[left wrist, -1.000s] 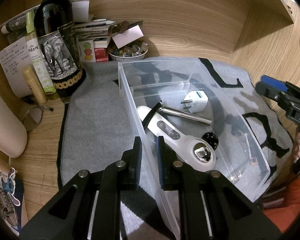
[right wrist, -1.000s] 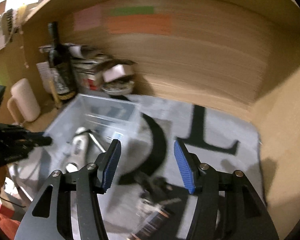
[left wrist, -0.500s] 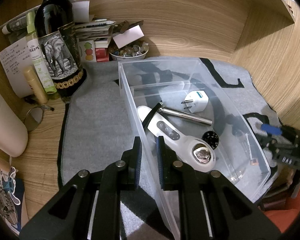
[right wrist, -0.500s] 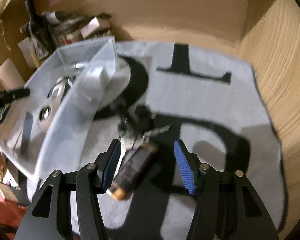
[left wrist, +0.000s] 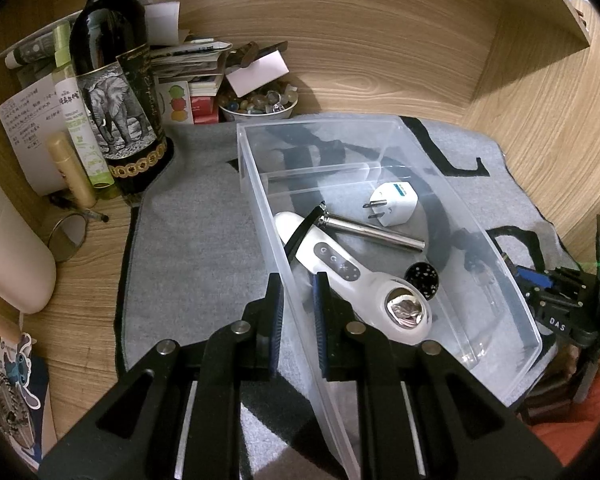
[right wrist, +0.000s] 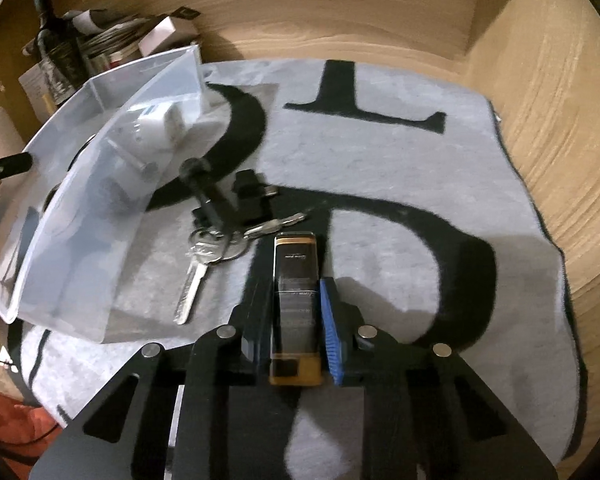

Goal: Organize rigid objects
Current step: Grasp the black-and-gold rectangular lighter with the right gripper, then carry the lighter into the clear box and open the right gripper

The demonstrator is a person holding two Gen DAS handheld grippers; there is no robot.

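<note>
A clear plastic bin (left wrist: 260, 184) stands on a grey mat with black letters (left wrist: 196, 240). In it lie a white handheld device (left wrist: 340, 272), a metal rod (left wrist: 376, 232), a white plug adapter (left wrist: 396, 204) and a small black round thing (left wrist: 422, 276). My left gripper (left wrist: 298, 312) is shut on the bin's near wall. My right gripper (right wrist: 296, 324) is shut on a black and gold lighter (right wrist: 296, 276) that rests on the mat (right wrist: 380, 152). A bunch of keys (right wrist: 208, 248) lies just left of the lighter, beside the bin (right wrist: 100, 208).
A wine bottle with an elephant label (left wrist: 116, 92), a green bottle (left wrist: 80, 120), papers, a bowl of small stones (left wrist: 260, 102) and a cream cylinder (left wrist: 8, 248) crowd the back left. Wooden walls close in behind and on the right (right wrist: 560, 120).
My right gripper swung down to the mat right of the bin and closed on the lighter. The left gripper and bin have not moved.
</note>
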